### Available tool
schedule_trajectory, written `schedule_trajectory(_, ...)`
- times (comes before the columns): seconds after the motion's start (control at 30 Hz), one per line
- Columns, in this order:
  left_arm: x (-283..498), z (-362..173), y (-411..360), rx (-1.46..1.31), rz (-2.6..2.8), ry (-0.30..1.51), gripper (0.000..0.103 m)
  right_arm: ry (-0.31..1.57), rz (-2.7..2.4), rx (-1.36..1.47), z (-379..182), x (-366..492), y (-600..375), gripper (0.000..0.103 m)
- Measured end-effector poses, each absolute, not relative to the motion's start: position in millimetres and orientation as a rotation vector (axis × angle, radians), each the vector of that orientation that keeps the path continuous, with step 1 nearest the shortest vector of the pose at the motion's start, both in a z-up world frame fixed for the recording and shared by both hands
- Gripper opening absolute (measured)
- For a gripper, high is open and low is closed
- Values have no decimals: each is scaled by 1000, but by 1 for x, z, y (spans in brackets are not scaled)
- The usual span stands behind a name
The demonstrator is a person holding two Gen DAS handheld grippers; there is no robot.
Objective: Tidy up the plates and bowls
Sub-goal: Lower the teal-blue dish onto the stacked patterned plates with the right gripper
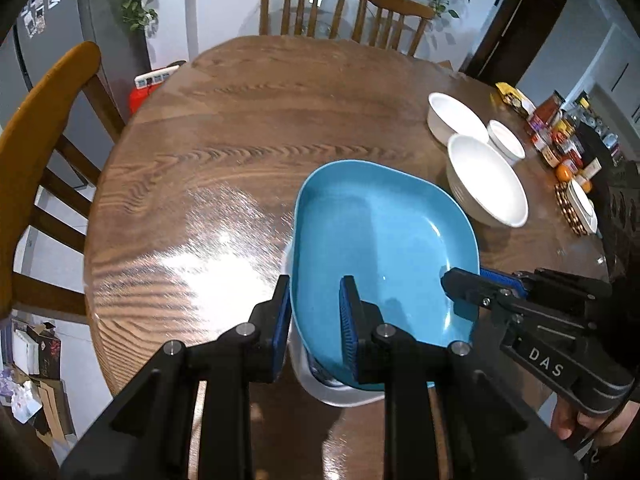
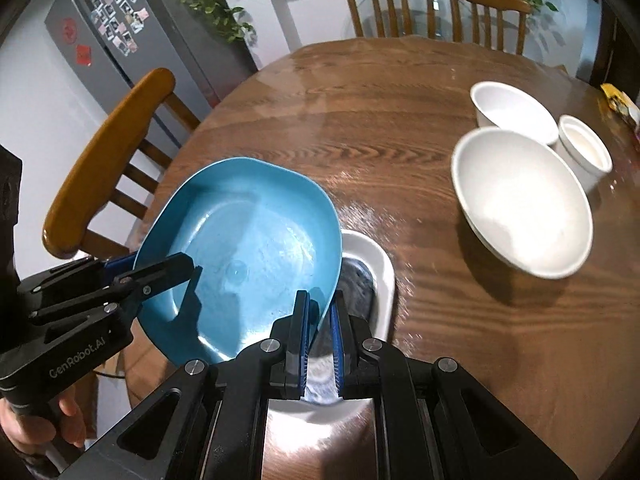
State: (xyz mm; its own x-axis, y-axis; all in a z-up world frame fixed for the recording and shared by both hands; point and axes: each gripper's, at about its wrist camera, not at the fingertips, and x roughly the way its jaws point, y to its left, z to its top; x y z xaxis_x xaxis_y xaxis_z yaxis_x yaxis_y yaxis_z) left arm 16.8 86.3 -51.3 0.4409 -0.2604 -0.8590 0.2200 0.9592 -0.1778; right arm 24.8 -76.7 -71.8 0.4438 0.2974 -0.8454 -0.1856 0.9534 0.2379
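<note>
A blue rounded-square plate (image 1: 372, 240) (image 2: 248, 240) is held by both grippers over the wooden table (image 1: 224, 168) (image 2: 400, 128). My left gripper (image 1: 316, 306) (image 2: 192, 270) is shut on the plate's left rim. My right gripper (image 2: 320, 316) (image 1: 460, 278) is shut on its right rim. Just beneath the plate lies a white dish with a dark pattern (image 2: 376, 264) (image 1: 340, 398), mostly hidden; I cannot tell whether they touch. To the right stand a wide white bowl (image 1: 486, 180) (image 2: 520, 200), a second white bowl (image 1: 452, 118) (image 2: 512, 108) and a small white cup (image 1: 506, 142) (image 2: 584, 148).
Wooden chairs stand at the table's far side (image 1: 340, 8) (image 2: 432, 8) and left side (image 1: 44, 120) (image 2: 108, 152). Jars, packets and an orange (image 1: 560, 140) crowd the table's right edge. A grey fridge (image 2: 120, 40) stands behind the left chair.
</note>
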Motion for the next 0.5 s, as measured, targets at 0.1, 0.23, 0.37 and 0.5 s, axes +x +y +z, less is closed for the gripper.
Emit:
schedule_trajectory(0.1,12,-55,81,-35,-308,1084,20,1086,291,117,-77,20,-83,12)
schedule_trajectory(0.23,10,-64,79,-28,-301,1107,20,1111,291,115,-85,17,-83,12)
schedule_trajectory(0.37,8,-78,78,-27,-291,1146,20,1128,286,97,-93,15,-82,12)
schedule_trajectory(0.5,8,-88,76,-36,-285,1177,20,1140,285,83,-97,16,-80,12)
